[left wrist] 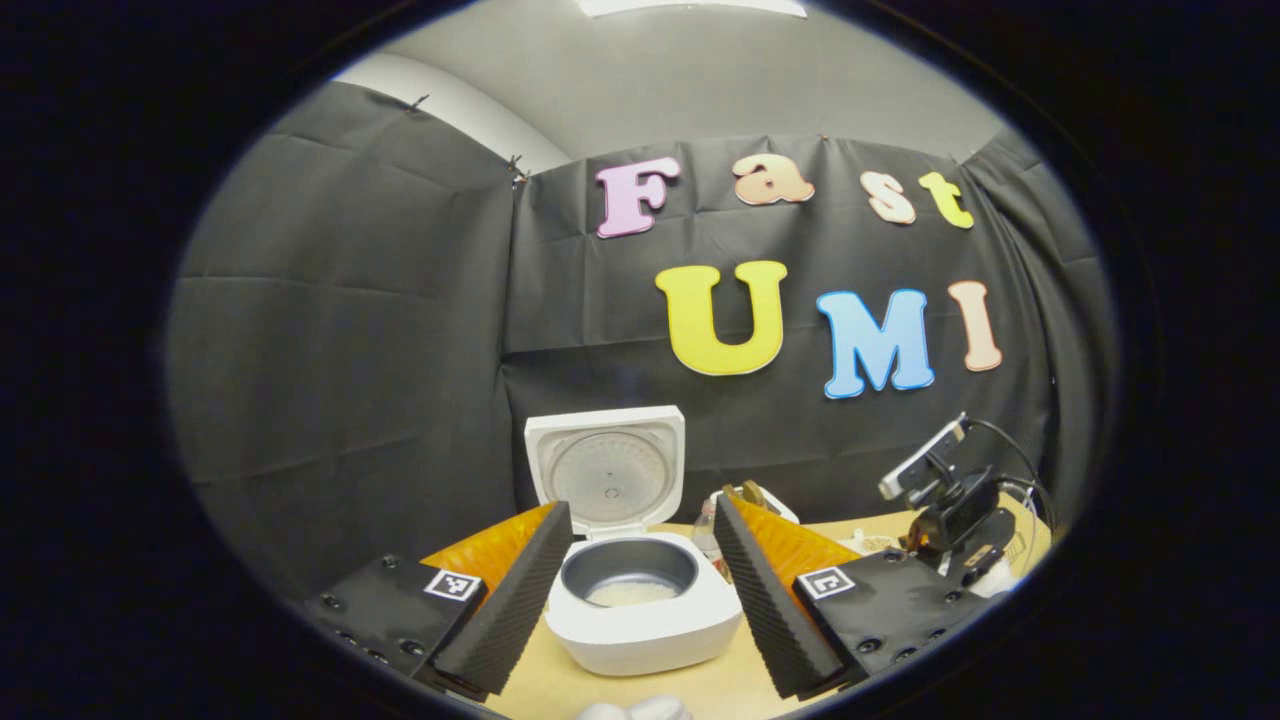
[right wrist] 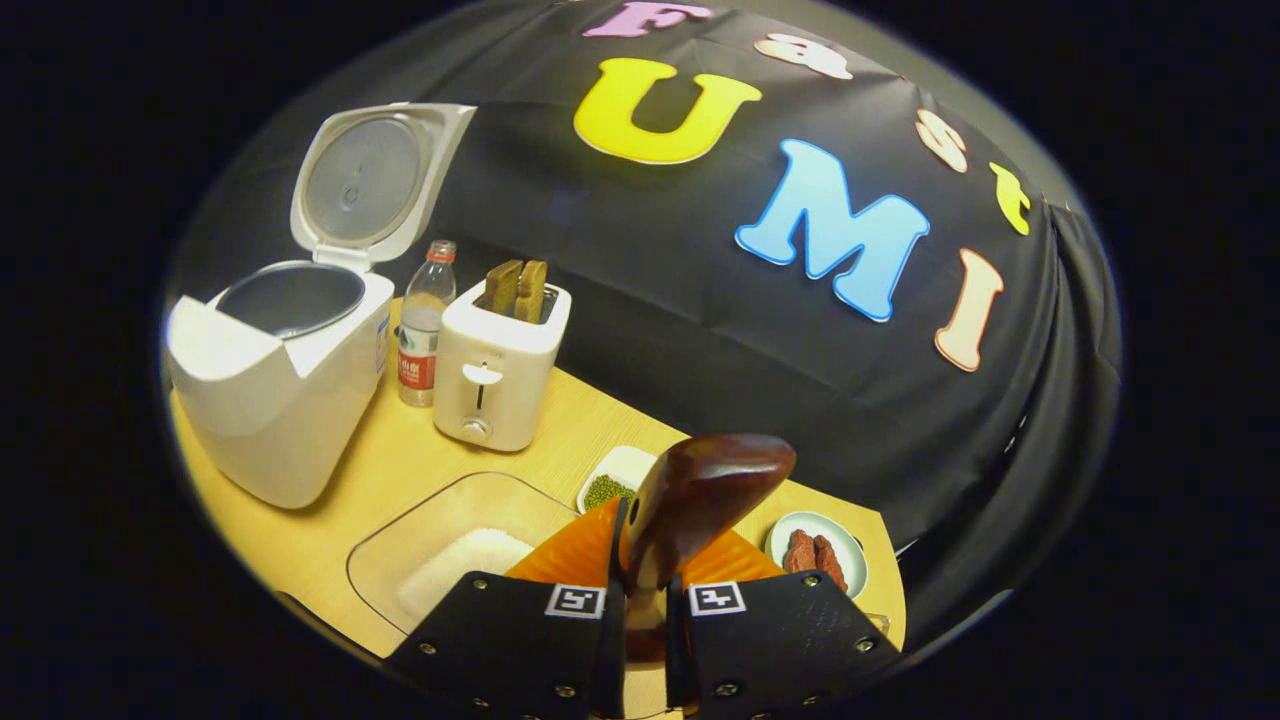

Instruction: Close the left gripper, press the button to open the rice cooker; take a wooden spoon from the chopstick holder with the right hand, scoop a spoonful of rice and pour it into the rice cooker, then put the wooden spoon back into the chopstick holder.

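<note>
wooden tabletop (right wrist: 330, 520) below, wooden spoon (right wrist: 700, 500) clamped upright in right hand-held gripper (right wrist: 640, 600)

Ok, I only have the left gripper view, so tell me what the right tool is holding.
Observer: The right tool is shut on the wooden spoon, with the spoon's bowl sticking out past the fingers.
Operator: Now give me where the loose rice sits.
Observer: In a clear tray on the table, just left of that tool in the right gripper view. The white rice lies in its near part.
Operator: Name what lies behind the tray.
Observer: A small dish of green beans, and to its right a round plate with red pieces on it.
</note>
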